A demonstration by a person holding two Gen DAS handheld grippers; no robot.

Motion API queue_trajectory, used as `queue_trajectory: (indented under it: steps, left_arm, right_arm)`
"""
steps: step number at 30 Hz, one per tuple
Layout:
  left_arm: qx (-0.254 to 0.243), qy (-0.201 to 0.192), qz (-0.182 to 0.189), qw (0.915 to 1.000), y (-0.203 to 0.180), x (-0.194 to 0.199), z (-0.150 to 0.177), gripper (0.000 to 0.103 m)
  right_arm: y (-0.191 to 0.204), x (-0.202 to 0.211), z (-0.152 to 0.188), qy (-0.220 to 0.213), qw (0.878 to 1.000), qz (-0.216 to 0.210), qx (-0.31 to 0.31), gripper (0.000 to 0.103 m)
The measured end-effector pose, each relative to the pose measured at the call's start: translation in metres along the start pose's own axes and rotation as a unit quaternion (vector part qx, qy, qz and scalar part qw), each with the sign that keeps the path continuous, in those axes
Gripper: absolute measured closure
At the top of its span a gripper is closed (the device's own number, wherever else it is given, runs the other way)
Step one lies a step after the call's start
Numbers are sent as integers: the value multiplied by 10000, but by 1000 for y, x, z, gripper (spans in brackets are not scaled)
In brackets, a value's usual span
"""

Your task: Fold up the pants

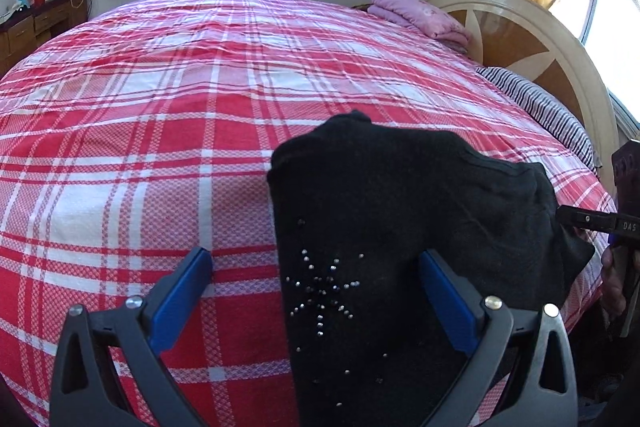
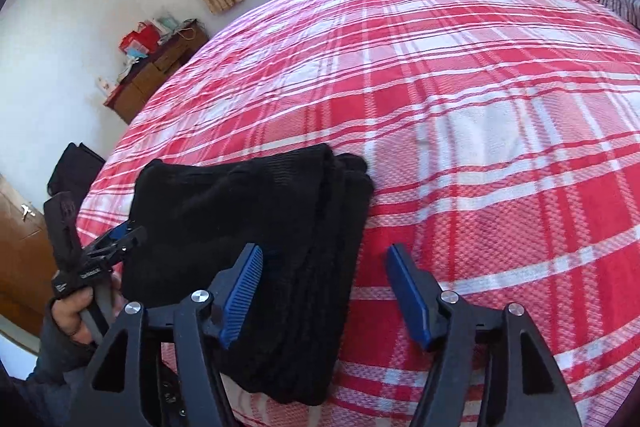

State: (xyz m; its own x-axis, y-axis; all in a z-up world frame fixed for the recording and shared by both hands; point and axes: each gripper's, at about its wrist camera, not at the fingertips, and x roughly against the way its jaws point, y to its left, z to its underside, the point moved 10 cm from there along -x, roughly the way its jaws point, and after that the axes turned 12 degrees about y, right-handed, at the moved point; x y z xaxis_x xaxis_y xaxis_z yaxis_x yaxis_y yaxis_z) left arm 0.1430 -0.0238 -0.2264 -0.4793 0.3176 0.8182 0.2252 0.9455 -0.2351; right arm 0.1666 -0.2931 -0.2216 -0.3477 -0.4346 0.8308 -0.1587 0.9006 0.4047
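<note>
In the left wrist view, the folded black pants (image 1: 384, 227) lie on the red plaid bedspread (image 1: 160, 107) near the bed's edge. The left gripper (image 1: 316, 275) stands spread wide, pads clear of the cloth: its right finger is over the pants, its left over bare bedspread. In the right wrist view, the right gripper (image 2: 326, 267) is likewise open, nothing pinched; the pants' right edge lies between its fingers, the bulk to the left.
</note>
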Motion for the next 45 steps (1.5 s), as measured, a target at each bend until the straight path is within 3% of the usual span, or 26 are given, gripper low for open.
queue_trajectory:
  steps: [14, 18, 21, 22, 24, 25, 31, 33, 36, 45]
  left_arm:
    - [106, -134, 156, 9997, 0, 1, -4, 0]
    - [70, -184, 178, 9996, -2, 2, -5, 0]
    - [66, -228, 166, 9996, -3, 2, -5, 2]
    - [46, -235, 170, 9996, -4, 3, -4, 5]
    - [-8, -246, 370, 9990, -11, 5, -4, 30]
    - [1, -216, 505, 9985, -15, 5, -4, 36]
    - [208, -147, 831, 9962, -11, 4, -4, 41]
    - [190, -148, 777, 9967, -10, 5, -4, 61]
    - [201, -142, 851, 9961, -13, 9, -5, 81]
    - [-487, -332, -28, 9983, -26, 23, -9, 89]
  right_arm:
    - [6, -11, -2, -107, 9999, -55, 99, 39]
    - [5, -7, -2, -190, 9994, -298, -18, 55]
    - [6, -6, -3, -231, 9989, -413, -30, 60]
    - [6, -6, -3, -236, 9988, -426, -29, 61]
    - [8, -6, -3, -240, 9988, -417, -10, 62]
    - [8, -6, -3, -241, 9989, -409, -5, 62]
    - [8, -6, -2, -236, 9989, -417, -14, 65]
    - [11, -4, -1, -265, 9986, -449, 36, 70]
    - [20, 2, -1, -334, 9984, -418, 202, 76]
    - [33, 14, -7, -462, 9974, -347, 434, 77]
